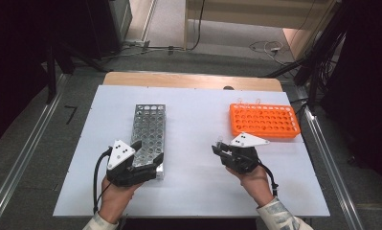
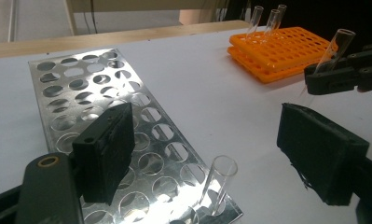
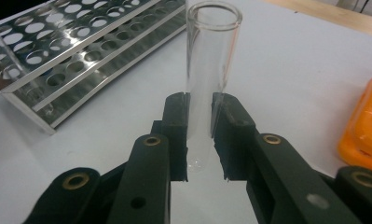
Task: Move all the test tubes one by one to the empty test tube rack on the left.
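Observation:
My right gripper (image 1: 220, 148) is shut on a clear glass test tube (image 3: 210, 70), held upright a little above the white table (image 1: 198, 191) between the two racks. From the left gripper view the same tube (image 2: 335, 46) tilts up out of the right gripper (image 2: 335, 77). My left gripper (image 1: 148, 151) stands open over the near end of the metal rack (image 1: 148, 125), its pads (image 2: 106, 154) wide apart. Another tube (image 2: 218, 184) stands in the rack's near corner hole, between the open jaws. The orange rack (image 1: 264, 120) lies at the right and holds two tubes (image 2: 256, 18) at its far edge.
The white sheet covers a wooden table whose far edge (image 1: 193, 79) shows bare. Metal rails run along the floor on both sides, and cables (image 1: 270, 48) lie on the floor beyond the table. Between the racks is bare white surface.

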The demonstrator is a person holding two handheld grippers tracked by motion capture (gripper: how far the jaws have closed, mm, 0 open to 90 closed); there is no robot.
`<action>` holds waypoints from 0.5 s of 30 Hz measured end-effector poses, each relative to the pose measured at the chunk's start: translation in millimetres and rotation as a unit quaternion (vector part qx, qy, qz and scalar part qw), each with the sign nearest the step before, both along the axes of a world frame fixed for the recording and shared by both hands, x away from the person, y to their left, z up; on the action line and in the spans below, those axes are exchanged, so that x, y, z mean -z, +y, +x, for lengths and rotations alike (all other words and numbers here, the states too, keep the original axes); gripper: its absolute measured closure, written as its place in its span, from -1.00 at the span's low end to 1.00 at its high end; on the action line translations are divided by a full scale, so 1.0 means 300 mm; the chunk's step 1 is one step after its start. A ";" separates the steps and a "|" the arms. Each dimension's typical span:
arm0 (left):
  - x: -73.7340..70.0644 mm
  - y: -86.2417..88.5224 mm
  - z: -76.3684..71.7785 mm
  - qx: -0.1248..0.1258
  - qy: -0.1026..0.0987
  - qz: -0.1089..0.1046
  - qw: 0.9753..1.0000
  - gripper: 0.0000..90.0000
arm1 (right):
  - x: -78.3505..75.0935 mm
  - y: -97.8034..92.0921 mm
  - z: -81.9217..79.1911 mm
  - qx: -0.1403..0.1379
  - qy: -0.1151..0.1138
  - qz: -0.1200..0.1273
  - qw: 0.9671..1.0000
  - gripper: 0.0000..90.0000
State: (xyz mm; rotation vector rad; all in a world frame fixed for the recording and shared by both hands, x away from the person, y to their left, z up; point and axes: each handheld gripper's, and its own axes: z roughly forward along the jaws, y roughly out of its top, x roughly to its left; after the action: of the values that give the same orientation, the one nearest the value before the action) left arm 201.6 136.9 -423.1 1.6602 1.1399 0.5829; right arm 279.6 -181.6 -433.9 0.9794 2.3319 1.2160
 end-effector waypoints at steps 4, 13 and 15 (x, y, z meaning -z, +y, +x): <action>-0.004 -0.017 0.005 0.007 -0.001 0.002 1.000 -0.58 | 0.014 0.023 -0.008 -0.012 0.003 -0.006 1.000 0.62; -0.011 -0.089 0.016 0.031 -0.001 0.012 0.999 -0.57 | 0.030 0.065 -0.028 -0.035 0.007 -0.011 0.999 0.62; -0.012 -0.112 0.020 0.039 -0.002 0.015 0.999 -0.57 | 0.034 0.075 -0.032 -0.038 0.010 -0.012 0.999 0.62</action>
State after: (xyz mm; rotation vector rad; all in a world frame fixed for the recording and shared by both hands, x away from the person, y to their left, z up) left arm 207.6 103.4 -419.6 1.7193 1.0633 0.5560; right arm 270.0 -159.0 -443.9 0.9055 2.4137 1.2087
